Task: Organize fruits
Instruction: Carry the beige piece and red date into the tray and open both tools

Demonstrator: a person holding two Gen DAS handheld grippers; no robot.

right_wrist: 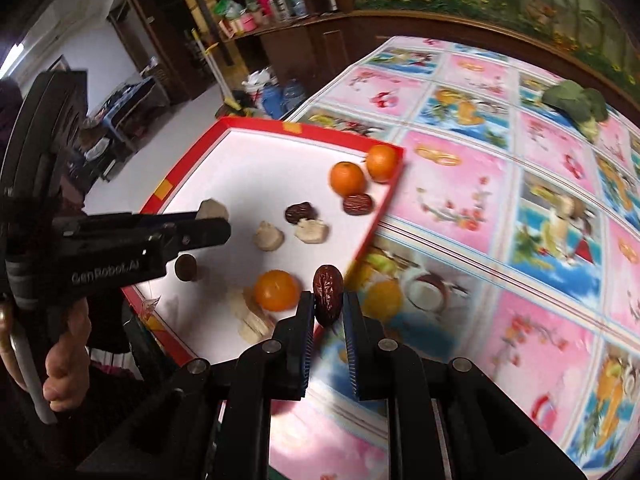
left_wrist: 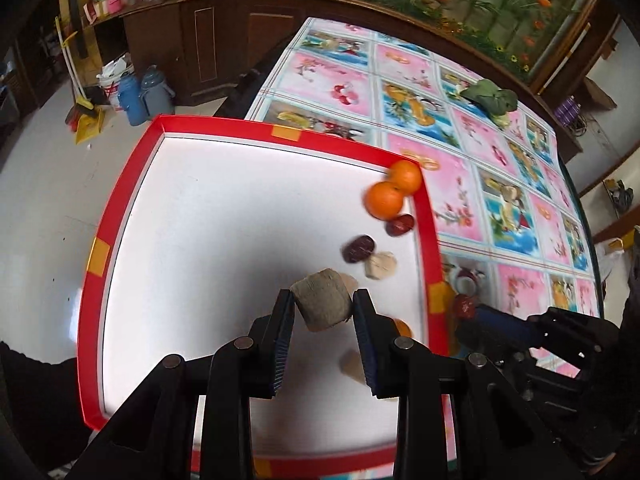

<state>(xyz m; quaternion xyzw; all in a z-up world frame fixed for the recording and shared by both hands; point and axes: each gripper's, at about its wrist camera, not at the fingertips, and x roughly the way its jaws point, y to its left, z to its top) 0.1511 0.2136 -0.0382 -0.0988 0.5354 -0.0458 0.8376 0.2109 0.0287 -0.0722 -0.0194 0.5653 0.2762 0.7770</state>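
A red-rimmed white tray (left_wrist: 256, 130) (right_wrist: 304, 130) lies on the table's left part. My left gripper (left_wrist: 322, 304) is shut on a tan chunk (left_wrist: 322, 304) above the tray; it also shows in the right wrist view (right_wrist: 212, 216). My right gripper (right_wrist: 328, 304) is shut on a dark red date (right_wrist: 327, 294) held over the tray's right rim; it shows in the left wrist view (left_wrist: 466, 306). In the tray lie two oranges (left_wrist: 385, 199) (right_wrist: 347, 178), two dates (left_wrist: 358, 249) (right_wrist: 358, 204), a third orange (right_wrist: 276, 291) and pale chunks (right_wrist: 269, 236).
The table carries a pink and blue fruit-print cloth (right_wrist: 500, 184). A green cloth bundle (left_wrist: 492, 96) (right_wrist: 576, 100) lies at its far side. Beyond the table's left edge are floor, flasks (left_wrist: 136, 98) and a wooden cabinet (left_wrist: 224, 44).
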